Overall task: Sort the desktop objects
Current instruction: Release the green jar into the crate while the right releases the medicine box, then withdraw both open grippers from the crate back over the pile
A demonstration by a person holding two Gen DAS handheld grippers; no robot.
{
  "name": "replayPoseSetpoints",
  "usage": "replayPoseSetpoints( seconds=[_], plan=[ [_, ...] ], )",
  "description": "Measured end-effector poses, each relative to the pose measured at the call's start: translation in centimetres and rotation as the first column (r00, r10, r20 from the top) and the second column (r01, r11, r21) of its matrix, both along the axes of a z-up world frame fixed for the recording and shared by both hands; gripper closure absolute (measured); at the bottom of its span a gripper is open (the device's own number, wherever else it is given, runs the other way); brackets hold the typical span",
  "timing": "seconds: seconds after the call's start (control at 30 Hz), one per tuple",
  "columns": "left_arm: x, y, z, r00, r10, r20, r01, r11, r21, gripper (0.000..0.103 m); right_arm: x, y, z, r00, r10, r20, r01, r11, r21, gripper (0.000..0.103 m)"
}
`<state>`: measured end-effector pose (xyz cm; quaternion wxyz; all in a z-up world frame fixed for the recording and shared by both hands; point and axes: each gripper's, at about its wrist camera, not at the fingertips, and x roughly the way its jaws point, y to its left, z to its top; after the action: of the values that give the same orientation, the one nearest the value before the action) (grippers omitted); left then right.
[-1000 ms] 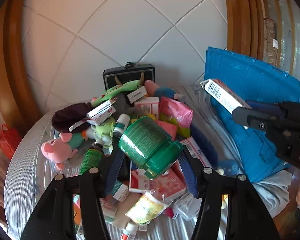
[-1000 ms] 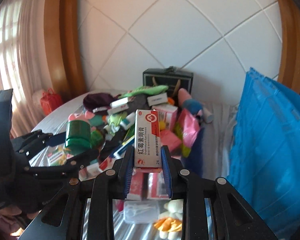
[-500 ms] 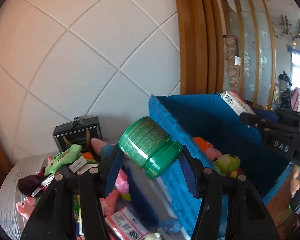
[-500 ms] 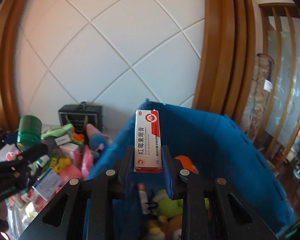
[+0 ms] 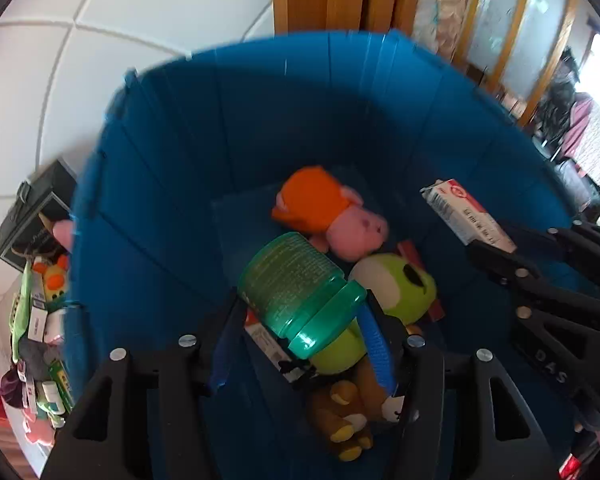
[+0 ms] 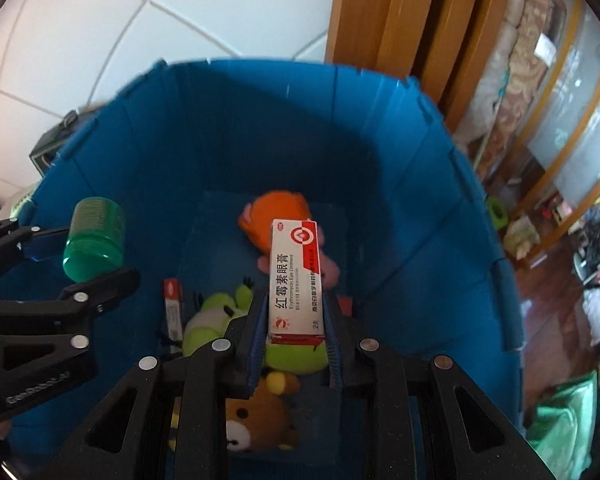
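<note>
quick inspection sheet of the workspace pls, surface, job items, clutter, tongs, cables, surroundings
surface: table at the far left, only a sliver visible beside the blue bin.
job's things: green jar and eye ointment box, both held above the bin's opening.
clutter: in the bin, an orange and pink plush, green plush, brown bear plush, a small red and white box; on the table, a pile of boxes, bottles and toys and a dark box.
tongs: left tongs shut on the jar; right tongs shut on the box.
cables: nothing seen.
surroundings: white tiled wall, wooden frame, wood floor.
</note>
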<state>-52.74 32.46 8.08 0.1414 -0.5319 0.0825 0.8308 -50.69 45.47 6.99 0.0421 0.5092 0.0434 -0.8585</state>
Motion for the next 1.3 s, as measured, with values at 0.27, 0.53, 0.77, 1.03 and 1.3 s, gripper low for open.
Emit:
replayPoseSetpoints(
  seconds=[0.27,0.53,0.77,1.03,1.3],
  plan=[
    [-1.9,1.1,-7.1,0.98,0.029,0.196,0.007,0.983,-0.183,0.047,-3.1,0.6,-8.9,0.958,0.048,0.282,-0.028,0.997,-0.075,0.077],
    [-1.4,0.8,-7.8,0.972,0.042,0.23,0.003,0.982,-0.189,0.026,-1.8,-0.2,-9.8,0.956,0.1,0.274,-0.067,0.99,-0.128,0.077],
    [-1.9,0.4,-8.0,0.975,0.065,0.214,-0.022,0.98,-0.199,0.026,-2.1,-0.7,-8.9,0.965,0.099,0.244,-0.074,0.991,-0.111,0.054],
    [-1.6,0.3,-7.0,0.983,0.038,0.181,-0.008,0.987,-0.162,0.026,-2.1,0.1,-7.2,0.976,0.058,0.211,-0.052,0.998,-0.032,0.017],
    [0.7,0.0,-1.2,1.0,-0.011,0.021,0.013,0.998,-0.064,0.026,1.8,0.8,-0.3,0.995,0.075,0.059,-0.075,0.997,0.0,0.0]
  ],
)
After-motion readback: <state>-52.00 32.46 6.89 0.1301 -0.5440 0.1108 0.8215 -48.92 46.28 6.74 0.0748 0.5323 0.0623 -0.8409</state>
